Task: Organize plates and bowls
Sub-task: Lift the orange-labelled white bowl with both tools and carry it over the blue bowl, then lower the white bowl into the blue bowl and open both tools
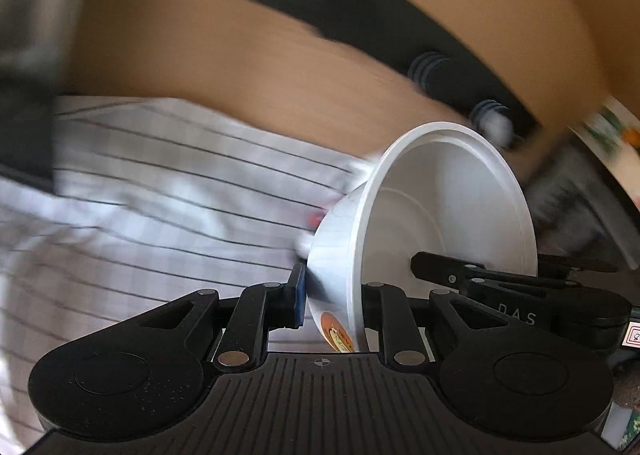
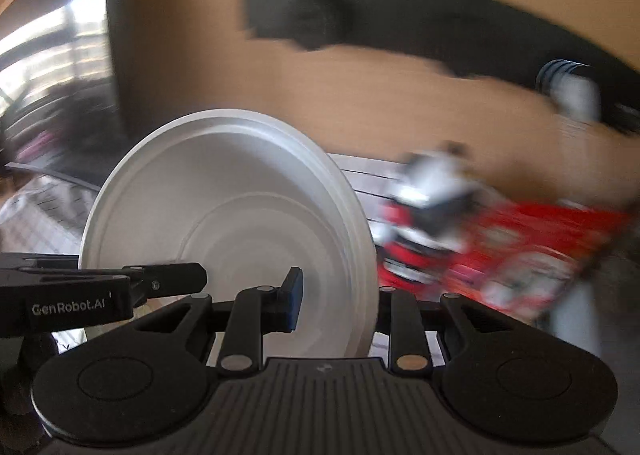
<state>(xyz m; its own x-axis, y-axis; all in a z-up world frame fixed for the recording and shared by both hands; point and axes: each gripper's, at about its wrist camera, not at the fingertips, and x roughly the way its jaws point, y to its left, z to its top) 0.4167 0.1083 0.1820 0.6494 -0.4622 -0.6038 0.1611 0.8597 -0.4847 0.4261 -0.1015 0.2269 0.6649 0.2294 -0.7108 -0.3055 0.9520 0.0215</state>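
My left gripper point(image 1: 332, 299) is shut on the rim of a white bowl point(image 1: 444, 207) with an orange print on its outside; the bowl is tipped on its side, its opening facing right. My right gripper point(image 2: 336, 295) is shut on the rim of a stack of white bowls point(image 2: 224, 215), also tipped, its opening facing left toward me. Each gripper's right finger is hidden behind its bowl. The other gripper's black body shows at the right of the left wrist view point(image 1: 520, 295) and at the left of the right wrist view point(image 2: 80, 291). Both views are motion-blurred.
A white cloth with dark stripes point(image 1: 160, 195) covers the table. A tan wall point(image 1: 200, 35) with a black strip stands behind. Blurred red packaging point(image 2: 500, 247) lies to the right. A patterned plate edge point(image 1: 612, 131) shows at far right.
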